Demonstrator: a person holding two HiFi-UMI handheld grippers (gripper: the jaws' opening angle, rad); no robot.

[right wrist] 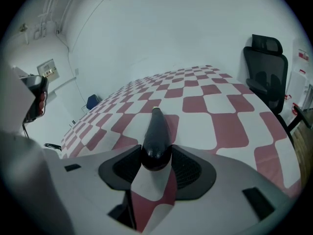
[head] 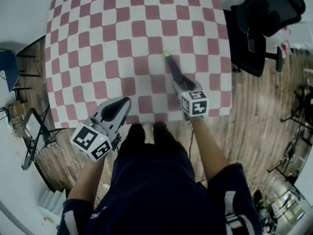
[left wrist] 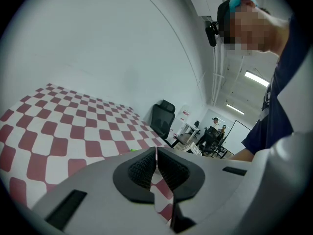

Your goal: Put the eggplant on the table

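Observation:
The eggplant (head: 171,65) is dark purple and slim, with a green stem tip pointing away from me. It hangs over the near middle of the table (head: 122,33) with its red-and-white checked cloth. My right gripper (head: 177,78) is shut on the eggplant's thick end. In the right gripper view both pads press the eggplant (right wrist: 156,131) above the cloth (right wrist: 215,116); I cannot tell whether it touches the cloth. My left gripper (head: 125,101) hovers at the table's near edge, to the left. Its jaws (left wrist: 156,154) are shut with nothing between them.
A black office chair (head: 259,23) stands off the table's right side, also seen as the chair (right wrist: 266,67) in the right gripper view. A blue chair (head: 7,67) and a folded stand (head: 34,136) sit on the wooden floor at the left. Two people (left wrist: 217,126) stand far off.

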